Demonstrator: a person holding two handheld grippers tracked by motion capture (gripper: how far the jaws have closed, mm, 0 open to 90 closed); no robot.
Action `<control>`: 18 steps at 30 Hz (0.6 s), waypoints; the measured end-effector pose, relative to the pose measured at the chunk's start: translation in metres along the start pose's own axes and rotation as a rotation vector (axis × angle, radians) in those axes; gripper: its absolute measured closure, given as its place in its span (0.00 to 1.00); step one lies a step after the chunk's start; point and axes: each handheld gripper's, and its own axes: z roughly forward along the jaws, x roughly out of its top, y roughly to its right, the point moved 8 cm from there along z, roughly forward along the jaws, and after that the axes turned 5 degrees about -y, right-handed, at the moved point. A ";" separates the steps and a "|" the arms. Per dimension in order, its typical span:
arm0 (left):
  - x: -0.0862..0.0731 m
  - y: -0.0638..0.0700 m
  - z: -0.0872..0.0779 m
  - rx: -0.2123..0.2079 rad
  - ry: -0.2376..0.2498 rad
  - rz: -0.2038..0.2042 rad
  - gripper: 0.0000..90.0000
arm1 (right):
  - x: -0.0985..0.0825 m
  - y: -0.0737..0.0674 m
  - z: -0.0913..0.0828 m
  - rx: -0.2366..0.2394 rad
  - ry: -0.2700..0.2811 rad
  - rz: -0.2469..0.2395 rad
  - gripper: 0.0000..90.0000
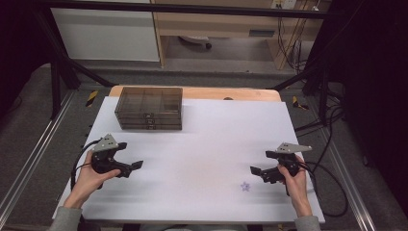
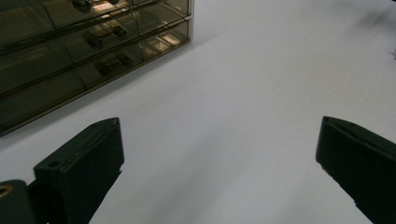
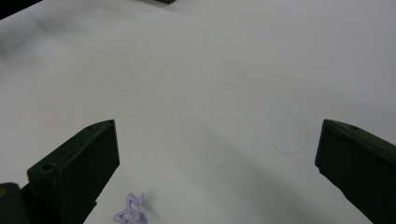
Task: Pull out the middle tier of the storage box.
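Note:
A smoky see-through drawer cabinet stands at the back left of the white table mat; in the left gripper view the drawer cabinet is at the upper left, its small handles facing me. A small purple star-shaped piece lies on the mat near the front right. My left gripper is held low at the left, open and holding nothing. My right gripper is open just above and right of the purple piece. In the right gripper view the purple piece lies by the left jaw, with my right gripper wide over bare mat.
The wooden table edge shows behind the mat. A faint ring mark sits on the mat ahead of the right gripper. Black frame bars and cables flank the table.

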 end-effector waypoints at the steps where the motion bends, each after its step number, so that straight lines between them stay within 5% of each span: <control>1: 0.000 0.000 0.000 0.000 0.000 0.000 0.01 | 0.000 0.000 0.000 0.000 0.000 0.000 0.00; 9: 0.001 -0.008 -0.002 0.050 -0.018 -0.008 0.01 | 0.000 0.001 0.000 -0.001 0.003 -0.002 0.01; 18: 0.003 -0.009 0.001 0.054 -0.036 -0.001 0.02 | 0.001 0.001 -0.001 -0.005 0.004 0.002 0.01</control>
